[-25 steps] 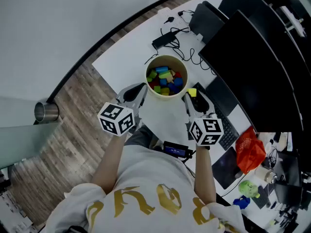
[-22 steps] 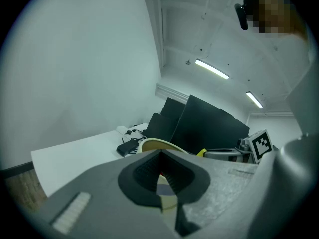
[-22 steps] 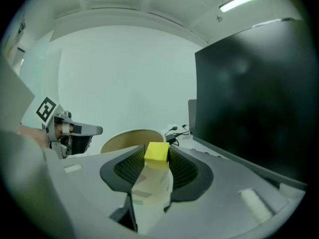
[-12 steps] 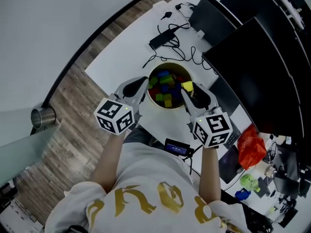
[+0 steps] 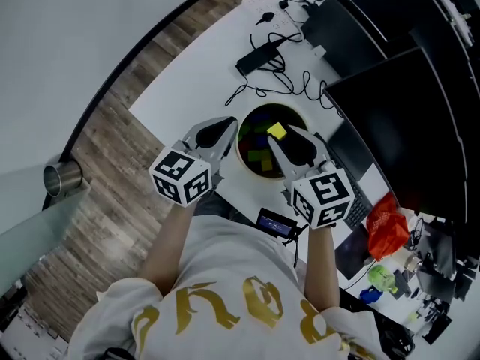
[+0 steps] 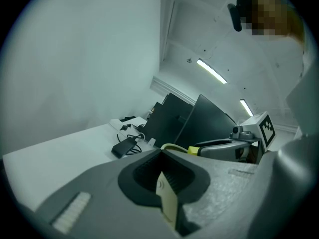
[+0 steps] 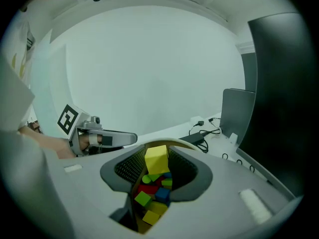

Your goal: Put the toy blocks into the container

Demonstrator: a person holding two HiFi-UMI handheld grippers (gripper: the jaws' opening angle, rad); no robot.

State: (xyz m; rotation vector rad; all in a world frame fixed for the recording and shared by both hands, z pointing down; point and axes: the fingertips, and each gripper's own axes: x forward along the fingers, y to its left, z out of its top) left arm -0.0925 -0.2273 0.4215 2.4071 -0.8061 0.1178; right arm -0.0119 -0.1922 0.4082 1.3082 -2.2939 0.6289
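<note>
A round cream container (image 5: 242, 163) stands on the white table (image 5: 195, 88), holding several coloured blocks (image 7: 152, 193). My right gripper (image 5: 279, 135) is shut on a yellow block (image 5: 277, 131), held over the container's open top; in the right gripper view this yellow block (image 7: 156, 159) sits between the jaws, above the pile. My left gripper (image 5: 227, 128) hovers at the container's left rim, shut, with nothing between its jaws. The left gripper view looks across the rim (image 6: 172, 146) at the right gripper (image 6: 199, 151) and its block (image 6: 193, 150).
A black power adapter (image 5: 259, 51) with cables lies behind the container. Dark monitors (image 5: 390, 88) and a keyboard (image 5: 354, 193) stand to the right. A small dark device (image 5: 276, 221) lies at the table's near edge. A red bag (image 5: 384, 223) and a metal cylinder (image 5: 56, 178) are farther off.
My right gripper has carried the yellow block leftward, from beside the container's right rim to over its opening. The left gripper has stayed by the left rim.
</note>
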